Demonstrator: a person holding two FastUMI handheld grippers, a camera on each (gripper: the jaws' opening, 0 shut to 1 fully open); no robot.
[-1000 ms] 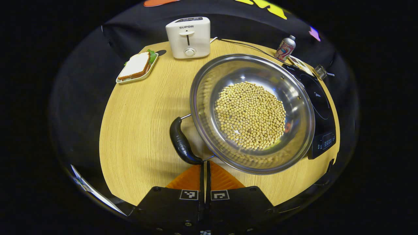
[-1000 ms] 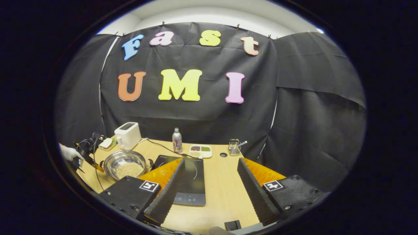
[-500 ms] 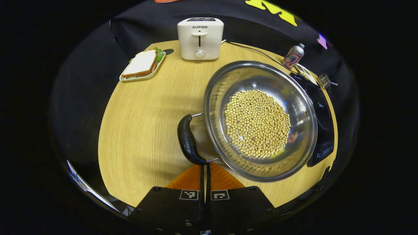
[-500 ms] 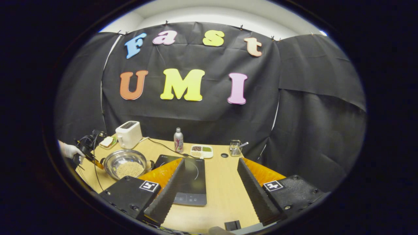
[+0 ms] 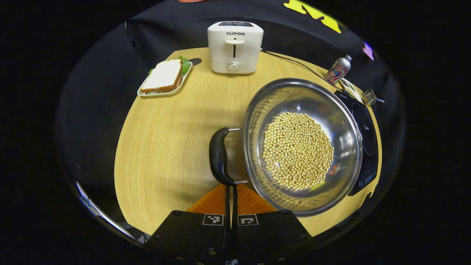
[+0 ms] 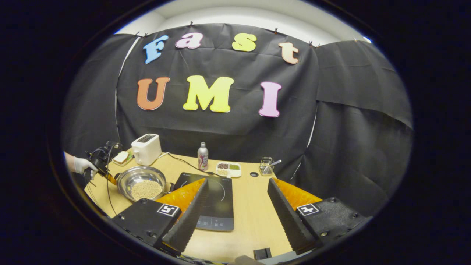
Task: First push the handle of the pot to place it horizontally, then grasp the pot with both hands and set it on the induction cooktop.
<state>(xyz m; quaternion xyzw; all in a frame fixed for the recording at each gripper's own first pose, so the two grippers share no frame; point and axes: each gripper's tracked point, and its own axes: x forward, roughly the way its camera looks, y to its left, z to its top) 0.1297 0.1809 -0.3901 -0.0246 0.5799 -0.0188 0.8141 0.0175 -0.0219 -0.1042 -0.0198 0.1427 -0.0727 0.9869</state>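
A steel pot holding soybeans sits on the wooden table, its right side up against the black induction cooktop. Its black side handle points toward me, standing nearly upright in the left gripper view. My left gripper is shut, tips touching the handle's near end. In the right gripper view the right gripper hangs open above the cooktop, well right of the pot. A gloved hand holds the left gripper beside the pot.
A white toaster and a plate with a sandwich stand at the far side. A can, a divided tray of grains and a wire holder sit behind the cooktop. The toaster's cable runs past the pot.
The pot's handle has swung round from slanted to nearly straight in the left gripper view, with the shut left tips against its end. The right gripper stays open, barely moved.
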